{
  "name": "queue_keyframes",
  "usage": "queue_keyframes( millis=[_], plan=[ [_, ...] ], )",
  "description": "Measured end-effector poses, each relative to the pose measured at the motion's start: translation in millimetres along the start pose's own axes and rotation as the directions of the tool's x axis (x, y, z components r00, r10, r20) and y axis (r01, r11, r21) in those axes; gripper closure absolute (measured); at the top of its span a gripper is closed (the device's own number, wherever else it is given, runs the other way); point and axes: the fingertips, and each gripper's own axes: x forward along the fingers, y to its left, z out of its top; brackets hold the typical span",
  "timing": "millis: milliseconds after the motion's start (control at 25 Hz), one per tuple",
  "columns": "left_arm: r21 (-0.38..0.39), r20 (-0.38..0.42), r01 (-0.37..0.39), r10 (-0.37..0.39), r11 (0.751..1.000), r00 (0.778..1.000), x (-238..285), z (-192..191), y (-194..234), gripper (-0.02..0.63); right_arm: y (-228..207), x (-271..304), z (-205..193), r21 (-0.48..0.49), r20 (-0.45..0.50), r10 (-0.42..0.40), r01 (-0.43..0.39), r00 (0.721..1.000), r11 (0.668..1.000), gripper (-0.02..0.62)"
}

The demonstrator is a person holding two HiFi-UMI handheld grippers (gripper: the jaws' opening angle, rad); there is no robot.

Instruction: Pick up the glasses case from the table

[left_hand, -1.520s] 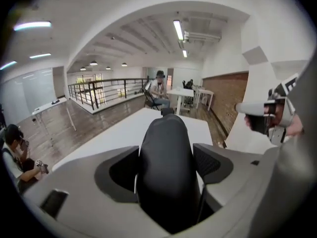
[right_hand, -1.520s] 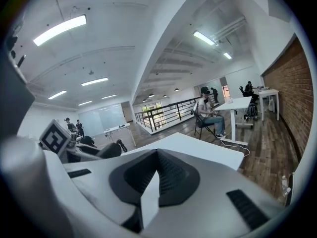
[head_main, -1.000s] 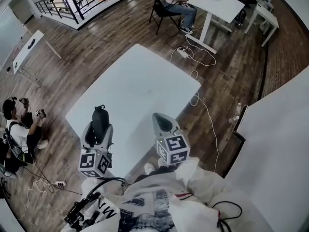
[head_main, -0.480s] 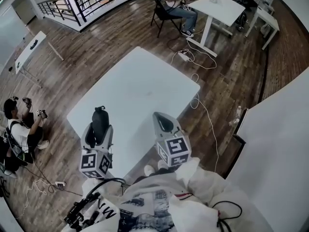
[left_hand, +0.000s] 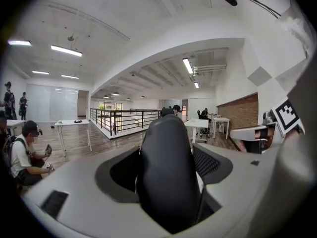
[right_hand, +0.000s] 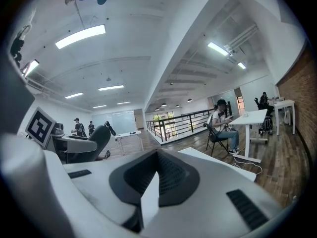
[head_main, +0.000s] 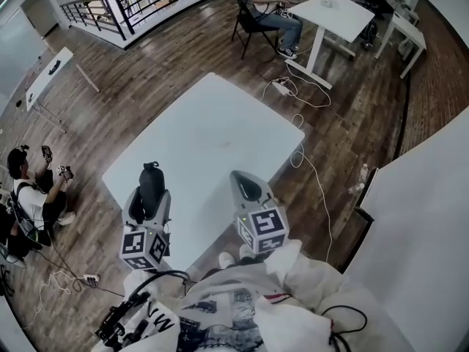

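Observation:
A black glasses case (head_main: 152, 184) stands upright between the jaws of my left gripper (head_main: 149, 193), which is shut on it, held above the near left corner of the white table (head_main: 212, 123). In the left gripper view the case (left_hand: 168, 177) fills the gap between the jaws and hides what lies straight ahead. To its right, over the table's near edge, my right gripper (head_main: 248, 188) is shut with nothing in it. Its ribbed pads meet in the right gripper view (right_hand: 156, 180).
A person sits on a chair (head_main: 249, 17) at another white desk (head_main: 330, 9) at the far side. Another person (head_main: 26, 196) sits on the floor at the left. Cables (head_main: 300, 86) trail over the wood floor. A white partition (head_main: 418, 196) stands at the right.

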Motion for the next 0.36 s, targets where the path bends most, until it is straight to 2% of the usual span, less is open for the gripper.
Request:
queue_keyframes(
  millis=[360],
  plan=[
    [-0.003, -0.014, 0.0, 0.0, 1.0, 1.0, 1.3, 2.2, -7.5, 0.247, -0.3, 2.4, 5.1, 0.007, -0.002, 0.015, -0.015, 1.0, 1.0, 0.601]
  ],
)
